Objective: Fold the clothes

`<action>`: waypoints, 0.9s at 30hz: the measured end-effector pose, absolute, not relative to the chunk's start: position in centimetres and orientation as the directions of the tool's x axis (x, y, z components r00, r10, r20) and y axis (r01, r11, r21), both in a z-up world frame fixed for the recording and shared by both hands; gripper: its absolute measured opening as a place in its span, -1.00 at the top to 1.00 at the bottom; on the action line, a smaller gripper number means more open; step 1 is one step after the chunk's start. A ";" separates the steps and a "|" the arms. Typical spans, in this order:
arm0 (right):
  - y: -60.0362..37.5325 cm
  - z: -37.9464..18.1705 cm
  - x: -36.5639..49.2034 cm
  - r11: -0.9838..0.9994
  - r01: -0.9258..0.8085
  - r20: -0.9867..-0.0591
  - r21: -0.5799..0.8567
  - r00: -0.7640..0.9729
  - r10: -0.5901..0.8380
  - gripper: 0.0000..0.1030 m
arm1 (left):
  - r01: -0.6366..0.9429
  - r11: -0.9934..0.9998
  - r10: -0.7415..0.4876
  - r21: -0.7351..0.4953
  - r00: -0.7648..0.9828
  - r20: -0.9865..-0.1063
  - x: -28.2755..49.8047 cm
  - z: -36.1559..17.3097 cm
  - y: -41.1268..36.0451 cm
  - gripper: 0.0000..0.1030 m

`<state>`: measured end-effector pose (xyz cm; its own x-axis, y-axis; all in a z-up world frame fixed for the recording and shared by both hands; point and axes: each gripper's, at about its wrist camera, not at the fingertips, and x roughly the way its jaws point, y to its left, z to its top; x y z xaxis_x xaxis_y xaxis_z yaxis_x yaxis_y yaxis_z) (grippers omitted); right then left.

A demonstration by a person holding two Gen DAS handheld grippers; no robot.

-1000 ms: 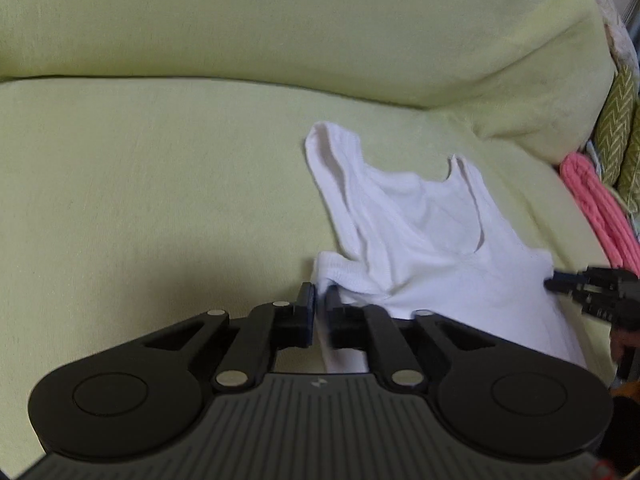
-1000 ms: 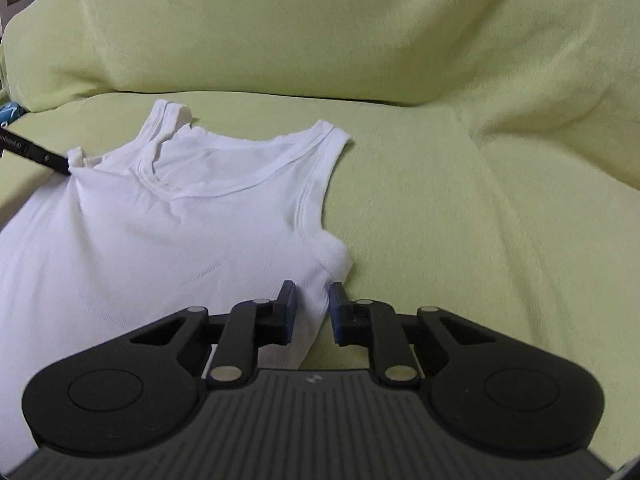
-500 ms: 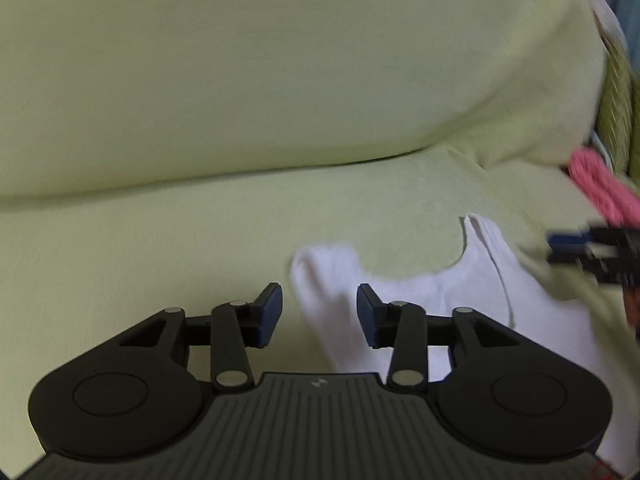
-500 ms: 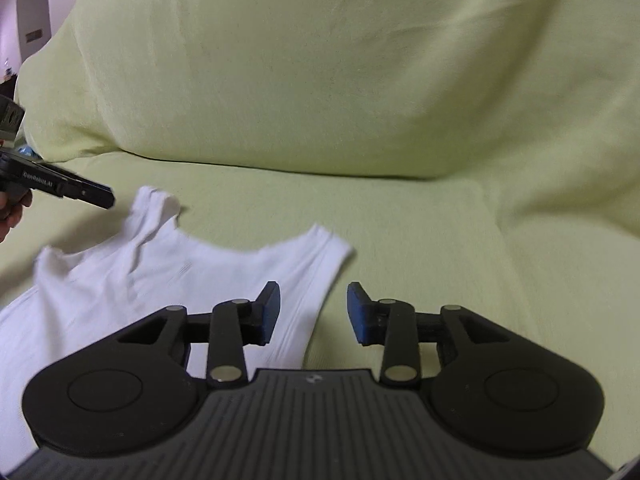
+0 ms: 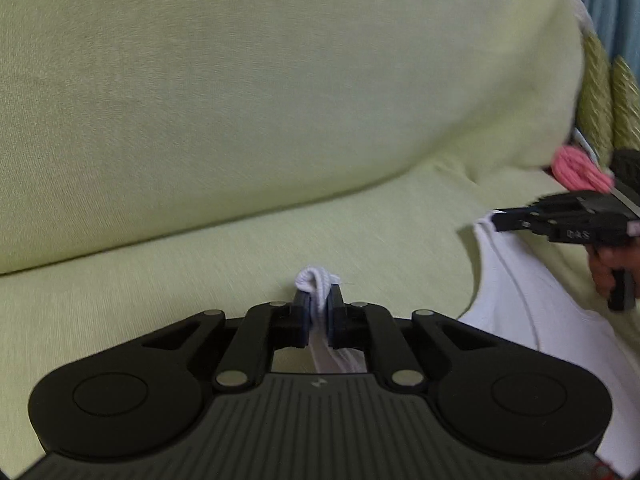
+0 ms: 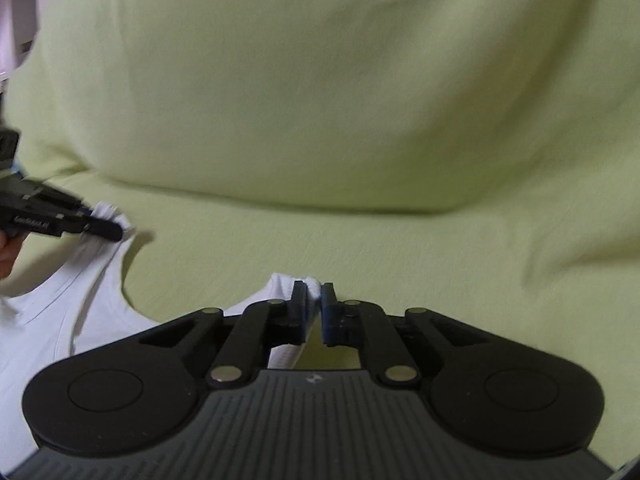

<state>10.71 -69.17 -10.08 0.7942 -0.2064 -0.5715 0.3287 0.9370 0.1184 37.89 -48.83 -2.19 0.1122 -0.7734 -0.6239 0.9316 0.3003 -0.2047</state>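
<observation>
Pinching both shoulder straps of the white tank top (image 5: 532, 312), left claw (image 5: 318, 312) and right claw (image 6: 314, 306) just clamped shut; lift evenly, keep it taut over the sofa (image 5: 280, 100).

A home living room: a sofa (image 5: 280, 120) draped in a pale yellow-green cover fills both views, with patterned olive cushions (image 5: 600, 92) and pink knitted fabric (image 5: 580, 168) tucked at its right end, a blue curtain (image 5: 616, 8) behind.
</observation>
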 end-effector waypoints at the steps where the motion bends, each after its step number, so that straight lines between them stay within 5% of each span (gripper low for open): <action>1: -69.2 -10.6 11.2 0.937 0.330 -0.593 0.111 0.779 -0.204 0.89 | 0.926 0.315 -0.765 -0.208 0.118 -0.634 38.2 -2.5 -49.1 0.65; 4: -69.0 -11.4 11.6 0.934 0.348 -0.605 0.084 0.762 -0.230 0.73 | 0.910 0.354 -0.753 -0.216 0.141 -0.642 38.8 -2.9 -49.3 0.23; 5: -69.0 -11.2 11.2 0.925 0.370 -0.598 0.089 0.762 -0.247 0.53 | 0.903 0.371 -0.753 -0.217 0.156 -0.639 38.9 -2.6 -48.8 0.06; 7: -68.7 -10.6 9.9 0.909 0.399 -0.580 0.121 0.771 -0.262 0.44 | 0.886 0.405 -0.759 -0.224 0.189 -0.623 38.8 -1.9 -47.4 -0.07; 21: -50.5 -6.9 -10.6 0.925 0.346 -0.624 0.158 0.761 -0.179 0.31 | 0.936 0.336 -0.694 -0.106 0.170 -0.700 21.1 2.2 -28.8 -0.07; 27: -43.2 -6.7 -15.9 0.943 0.307 -0.660 0.126 0.736 -0.151 0.23 | 0.965 0.260 -0.641 -0.004 0.170 -0.748 13.2 3.8 -23.5 -0.40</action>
